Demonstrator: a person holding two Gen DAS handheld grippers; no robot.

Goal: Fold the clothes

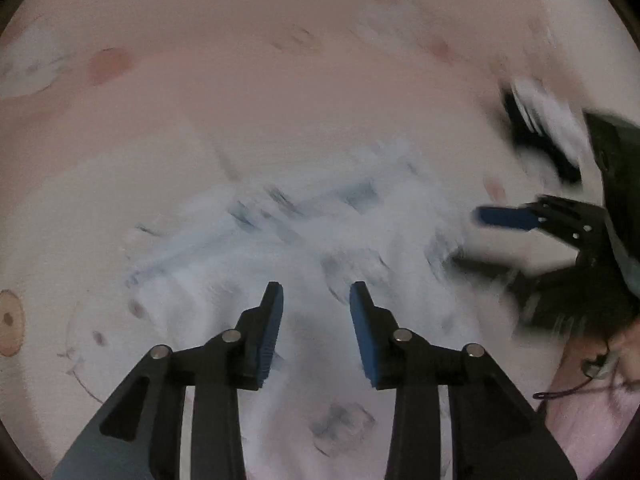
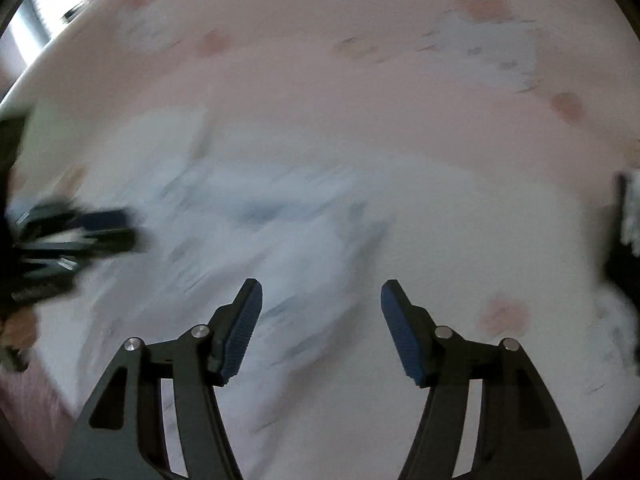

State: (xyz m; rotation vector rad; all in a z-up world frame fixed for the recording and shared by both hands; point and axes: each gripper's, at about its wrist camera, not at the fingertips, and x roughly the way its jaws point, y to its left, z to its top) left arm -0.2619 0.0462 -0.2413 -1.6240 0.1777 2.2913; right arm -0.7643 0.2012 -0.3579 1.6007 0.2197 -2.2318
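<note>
Garment (image 1: 304,232) (white, probably printed; blurred) lies on pink bedding (image 1: 280,80); left hand-held gripper (image 1: 316,304) and right hand-held gripper (image 2: 322,300) both gape apart.

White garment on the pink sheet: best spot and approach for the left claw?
Judging through heavy blur: take the white garment at its near edge, just ahead of the open left claw, coming in low from the near side. It lies mostly flat on the pink sheet, so an edge pinch looks easier than the middle.
</note>
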